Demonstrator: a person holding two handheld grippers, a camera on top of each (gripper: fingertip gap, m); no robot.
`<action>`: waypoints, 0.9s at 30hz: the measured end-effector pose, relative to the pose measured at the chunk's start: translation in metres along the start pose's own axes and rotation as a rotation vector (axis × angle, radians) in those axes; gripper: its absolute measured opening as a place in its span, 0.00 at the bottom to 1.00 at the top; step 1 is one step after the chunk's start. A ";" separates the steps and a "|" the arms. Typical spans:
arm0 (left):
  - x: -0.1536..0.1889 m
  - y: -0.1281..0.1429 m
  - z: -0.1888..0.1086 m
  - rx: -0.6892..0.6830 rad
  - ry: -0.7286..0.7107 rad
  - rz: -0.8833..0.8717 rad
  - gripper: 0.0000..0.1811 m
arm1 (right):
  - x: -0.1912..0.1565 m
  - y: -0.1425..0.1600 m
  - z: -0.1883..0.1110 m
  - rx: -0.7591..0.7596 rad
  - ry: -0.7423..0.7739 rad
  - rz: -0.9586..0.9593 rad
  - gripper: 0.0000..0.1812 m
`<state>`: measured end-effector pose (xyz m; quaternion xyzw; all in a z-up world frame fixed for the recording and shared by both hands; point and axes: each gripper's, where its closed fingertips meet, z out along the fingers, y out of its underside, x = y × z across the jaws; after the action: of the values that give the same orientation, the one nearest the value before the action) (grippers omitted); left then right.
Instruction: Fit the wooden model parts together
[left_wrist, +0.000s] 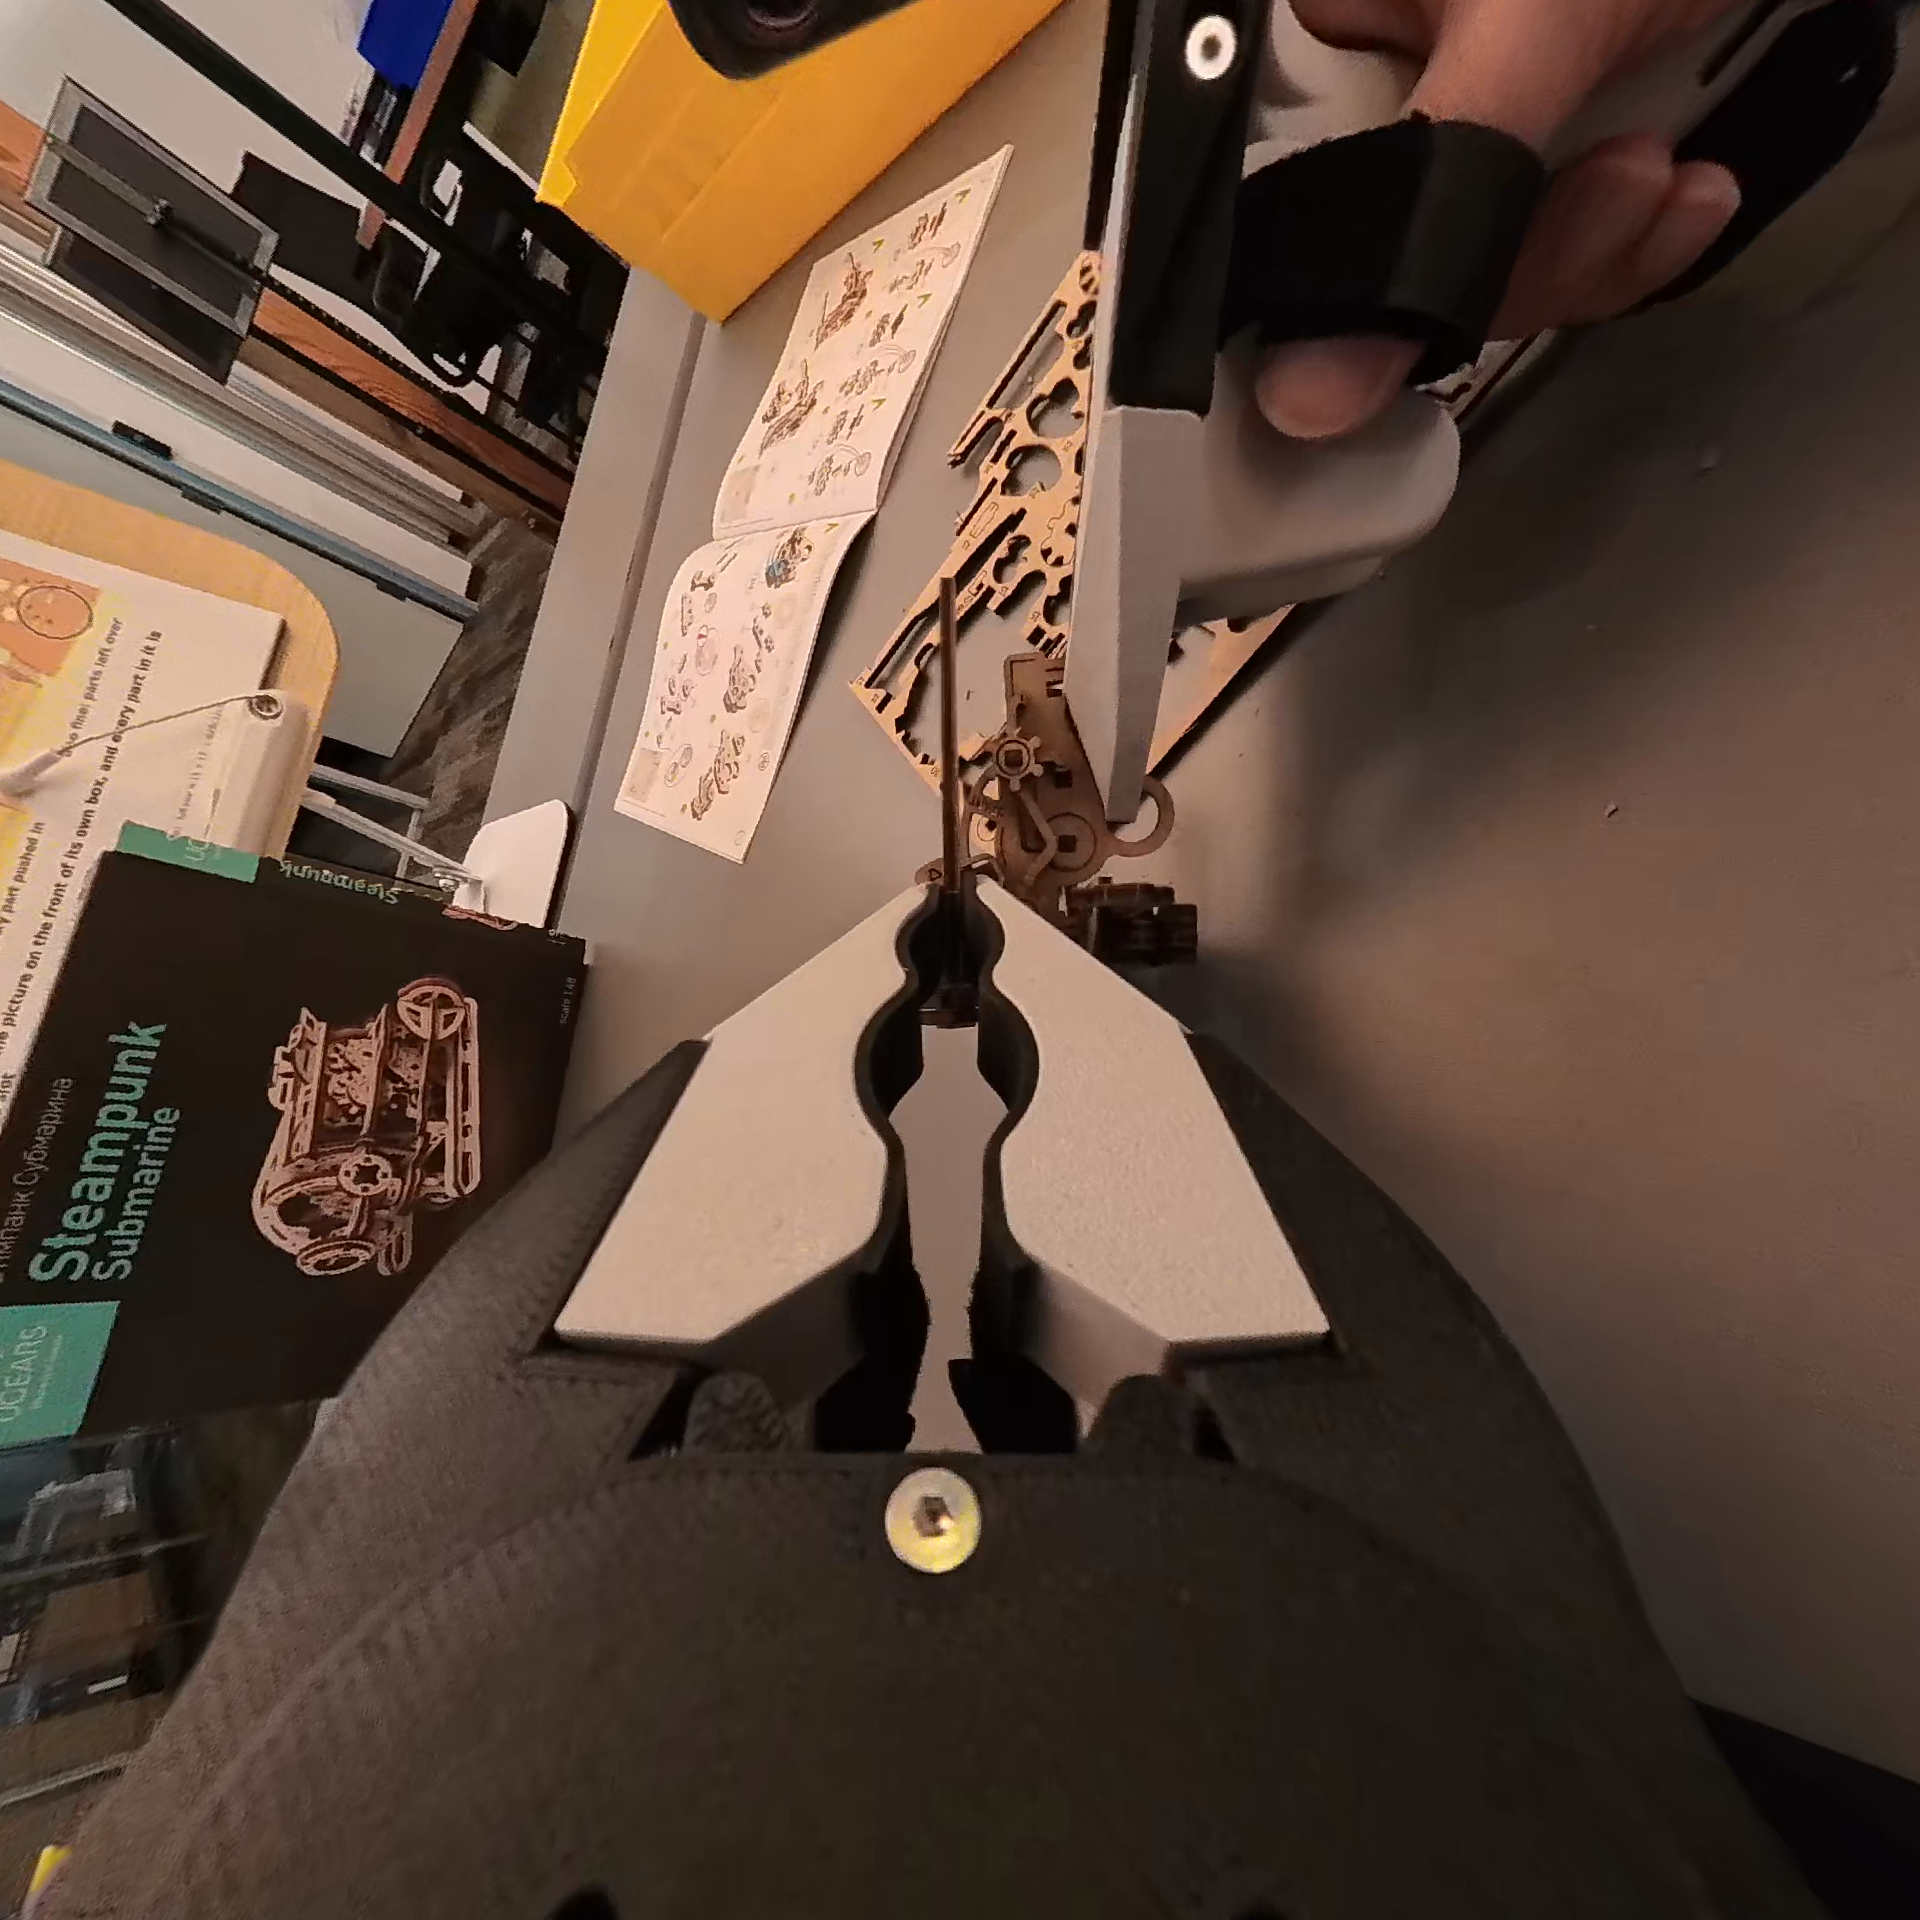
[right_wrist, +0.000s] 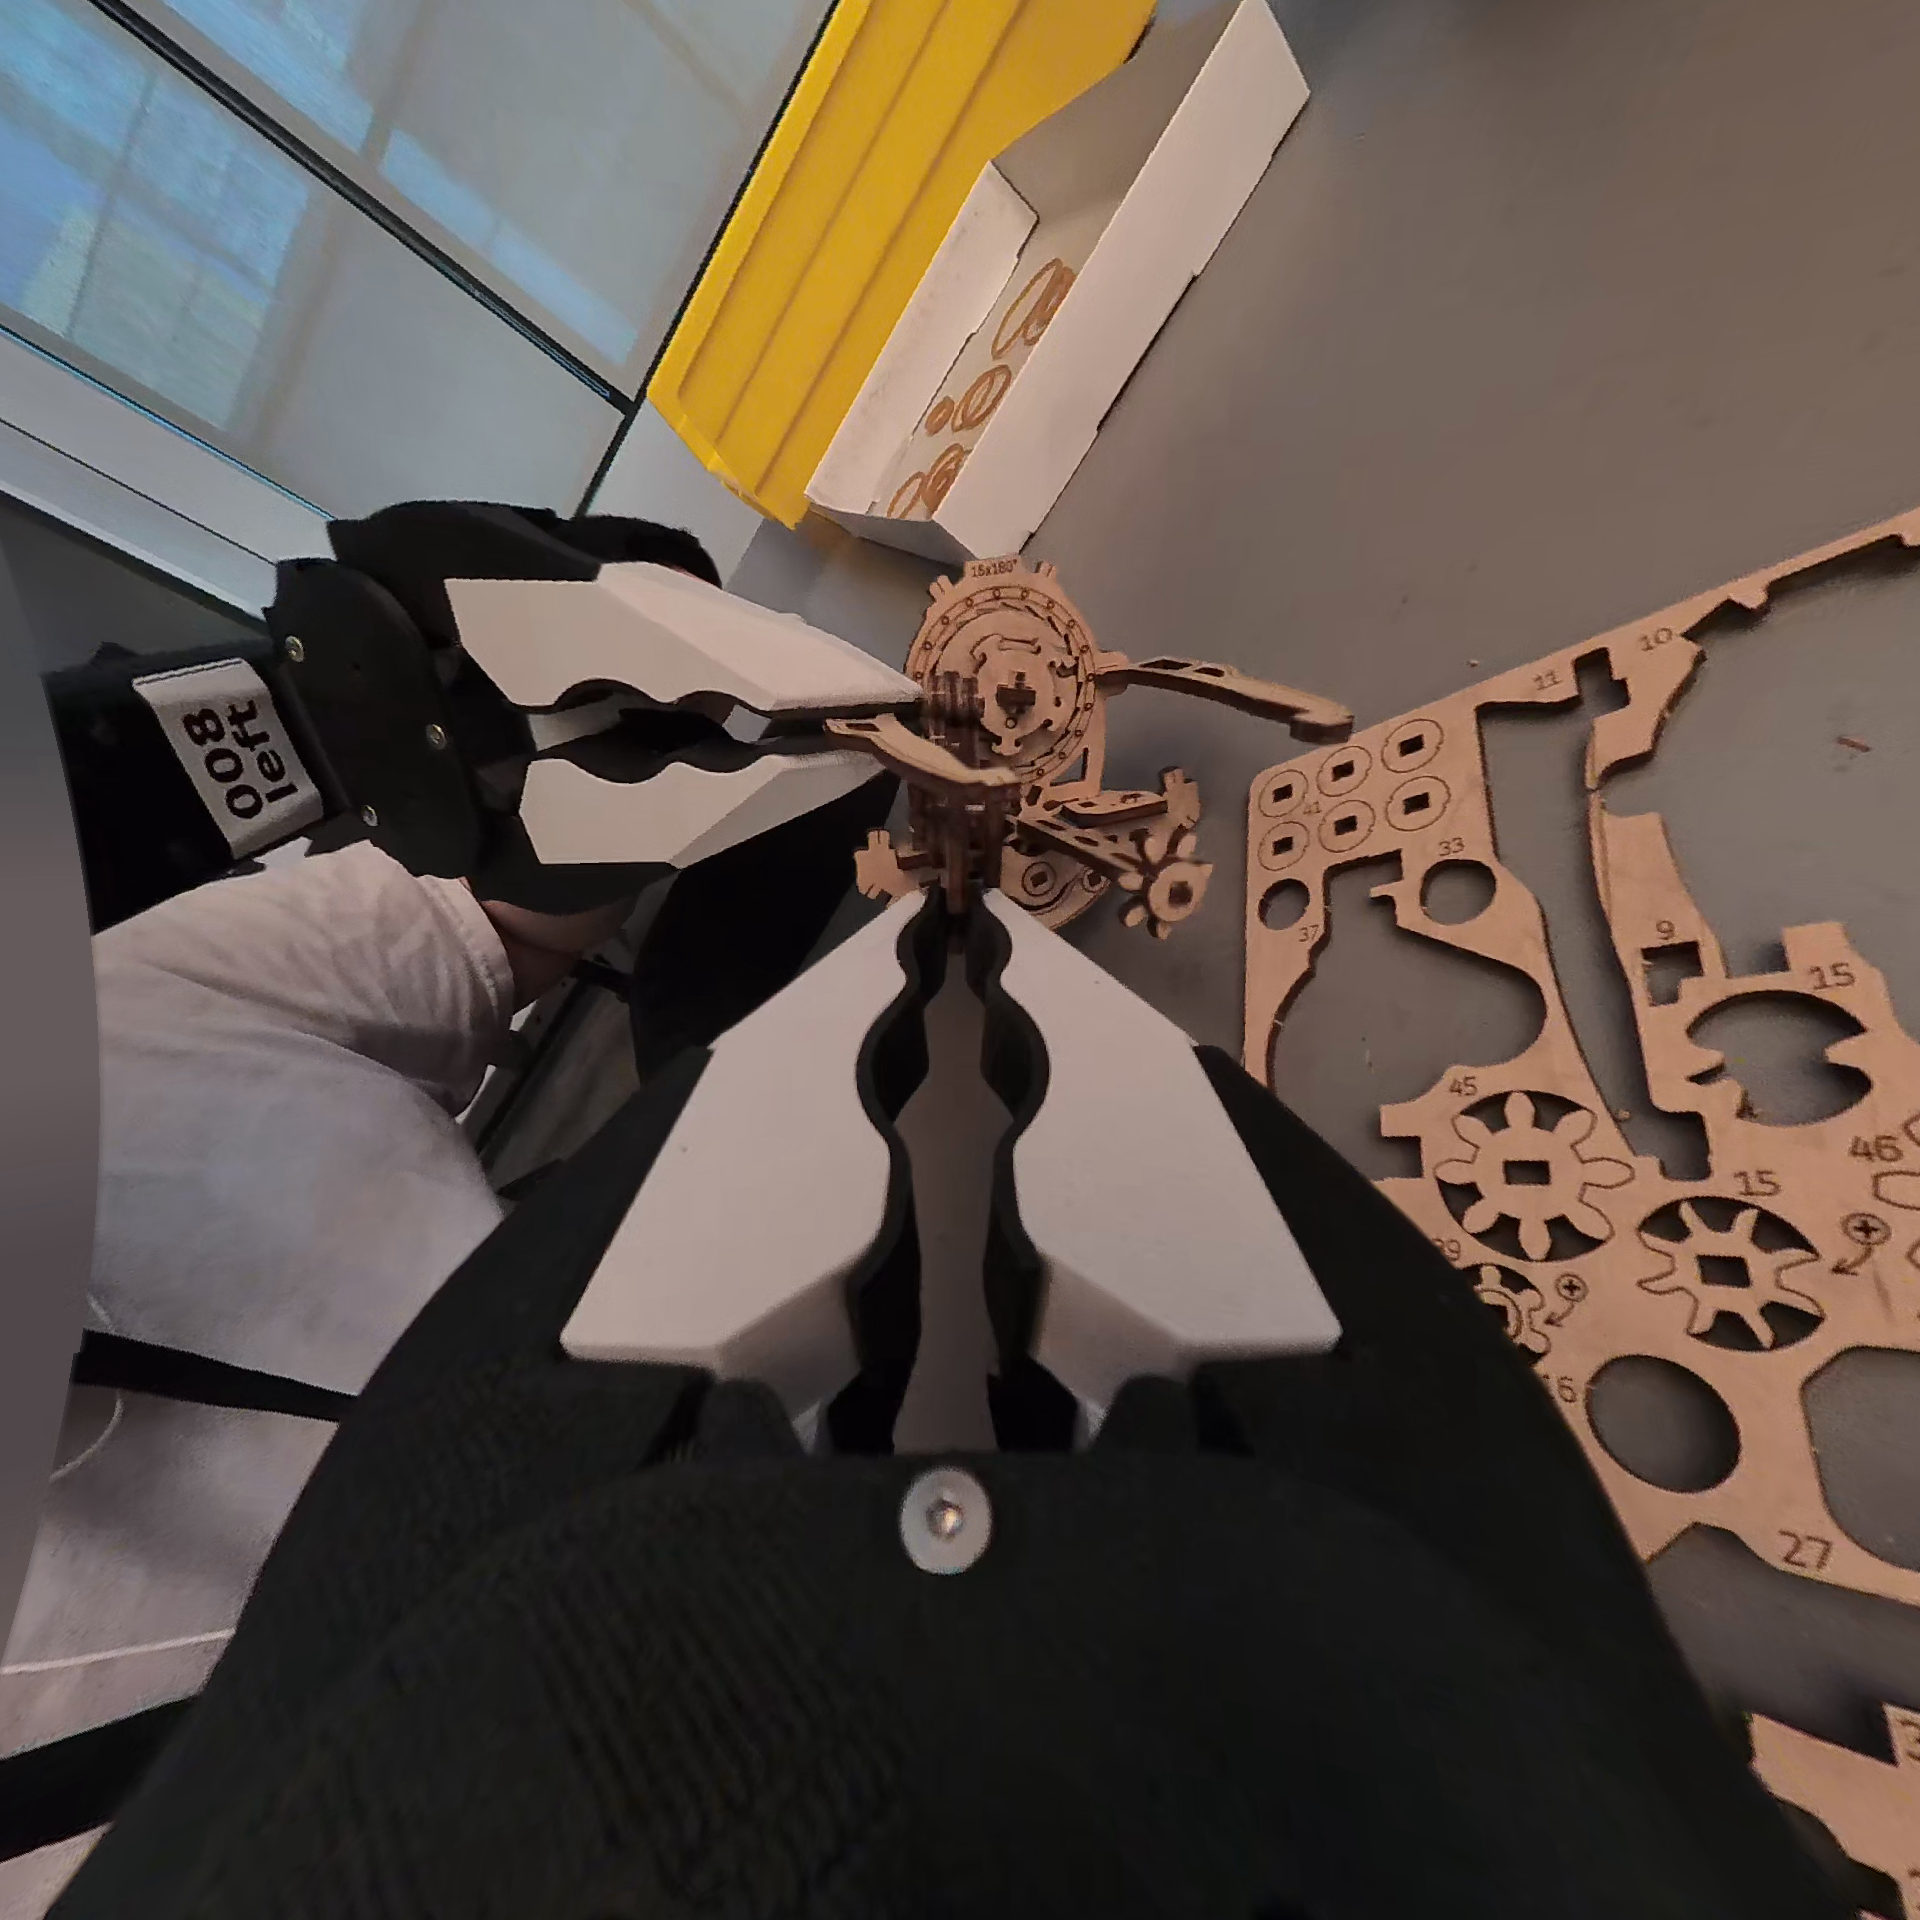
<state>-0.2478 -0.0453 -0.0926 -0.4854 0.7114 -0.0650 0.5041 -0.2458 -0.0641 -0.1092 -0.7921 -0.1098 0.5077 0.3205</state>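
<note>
My left gripper (left_wrist: 951, 896) is shut on a thin flat wooden part (left_wrist: 948, 727), which shows edge-on in the left wrist view. In the right wrist view this part is a curved arm (right_wrist: 883, 740) in the left gripper (right_wrist: 906, 717), and its far end touches the wooden model (right_wrist: 1003, 686). My right gripper (right_wrist: 951, 909) is shut on the lower block of the model, a cluster with a round disc, arms and small gears. In the left wrist view the right gripper (left_wrist: 1127, 805) comes down from above onto the model (left_wrist: 1039, 821), just above the grey table (left_wrist: 1558, 1039).
A punched-out wooden parts sheet (right_wrist: 1558, 1039) lies to the right, also behind the model (left_wrist: 1018, 488). An open instruction booklet (left_wrist: 800, 499), a yellow bin (right_wrist: 831, 260), a white box of wooden rings (right_wrist: 1039, 312) and the dark kit box (left_wrist: 260, 1122) surround the work spot. Only a small space, under 4 cm, lies between the two pairs of fingers.
</note>
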 end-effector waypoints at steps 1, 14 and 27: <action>0.000 0.000 0.000 0.002 0.003 -0.010 0.00 | 0.000 0.000 0.000 -0.003 -0.002 0.001 0.00; -0.005 0.002 0.000 0.066 0.021 -0.162 0.00 | -0.001 -0.001 0.002 0.028 -0.097 0.122 0.00; -0.006 0.003 0.003 0.132 0.143 -0.282 0.02 | 0.005 -0.004 0.002 -0.031 -0.091 0.062 0.01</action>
<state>-0.2475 -0.0383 -0.0922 -0.5405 0.6644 -0.2160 0.4688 -0.2445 -0.0575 -0.1110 -0.7761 -0.1077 0.5511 0.2870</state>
